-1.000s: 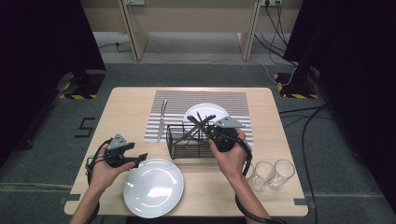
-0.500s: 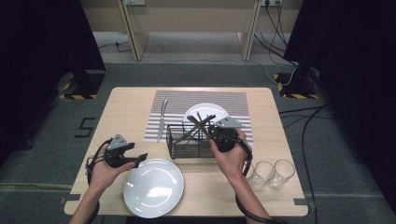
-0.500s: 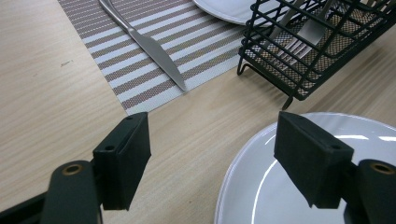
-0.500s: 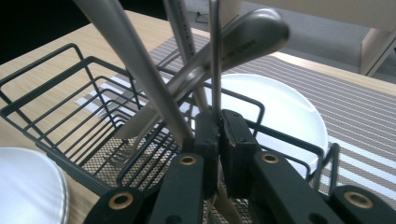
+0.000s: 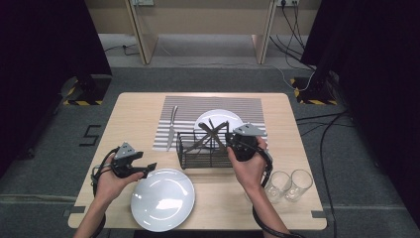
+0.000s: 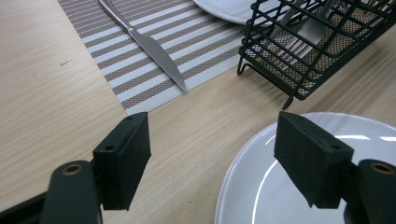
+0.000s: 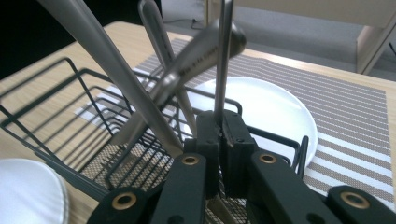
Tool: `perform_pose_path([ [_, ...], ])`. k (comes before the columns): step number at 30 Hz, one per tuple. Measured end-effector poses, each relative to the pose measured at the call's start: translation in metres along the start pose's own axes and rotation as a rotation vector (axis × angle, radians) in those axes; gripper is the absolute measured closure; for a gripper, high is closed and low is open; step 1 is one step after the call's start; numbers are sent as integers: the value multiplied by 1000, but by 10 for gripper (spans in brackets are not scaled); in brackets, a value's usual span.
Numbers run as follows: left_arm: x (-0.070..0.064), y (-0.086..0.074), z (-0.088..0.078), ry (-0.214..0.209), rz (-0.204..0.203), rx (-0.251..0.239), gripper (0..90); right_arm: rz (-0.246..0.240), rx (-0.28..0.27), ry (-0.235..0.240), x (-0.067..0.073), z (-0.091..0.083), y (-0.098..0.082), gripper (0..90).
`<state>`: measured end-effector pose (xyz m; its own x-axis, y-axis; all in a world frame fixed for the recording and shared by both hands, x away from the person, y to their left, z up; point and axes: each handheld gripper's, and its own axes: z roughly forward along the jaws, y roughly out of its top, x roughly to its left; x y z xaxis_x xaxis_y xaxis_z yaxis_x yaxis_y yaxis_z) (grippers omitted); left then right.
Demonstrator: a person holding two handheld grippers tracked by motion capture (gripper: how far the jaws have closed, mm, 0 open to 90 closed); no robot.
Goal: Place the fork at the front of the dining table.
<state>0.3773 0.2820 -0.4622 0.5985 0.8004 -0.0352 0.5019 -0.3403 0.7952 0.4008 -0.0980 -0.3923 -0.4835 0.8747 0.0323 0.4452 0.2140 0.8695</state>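
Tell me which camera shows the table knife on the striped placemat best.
The left gripper view: the table knife lies close up, blade tip near the striped placemat's corner, beyond the open left claw. In the high view the knife is small, left of the wire basket.

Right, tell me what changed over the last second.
The right tongs have just been closing and now pinch a thin steel cutlery handle standing in the black wire basket. The left tongs stayed open beside the near white round plate; nothing else moved.
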Motion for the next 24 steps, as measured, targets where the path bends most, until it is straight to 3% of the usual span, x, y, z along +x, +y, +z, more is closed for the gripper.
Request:
perform_pose_path([
  [24, -1, 0, 0, -7, 2, 3, 269, 66, -39, 39, -8, -14, 9, 874],
])
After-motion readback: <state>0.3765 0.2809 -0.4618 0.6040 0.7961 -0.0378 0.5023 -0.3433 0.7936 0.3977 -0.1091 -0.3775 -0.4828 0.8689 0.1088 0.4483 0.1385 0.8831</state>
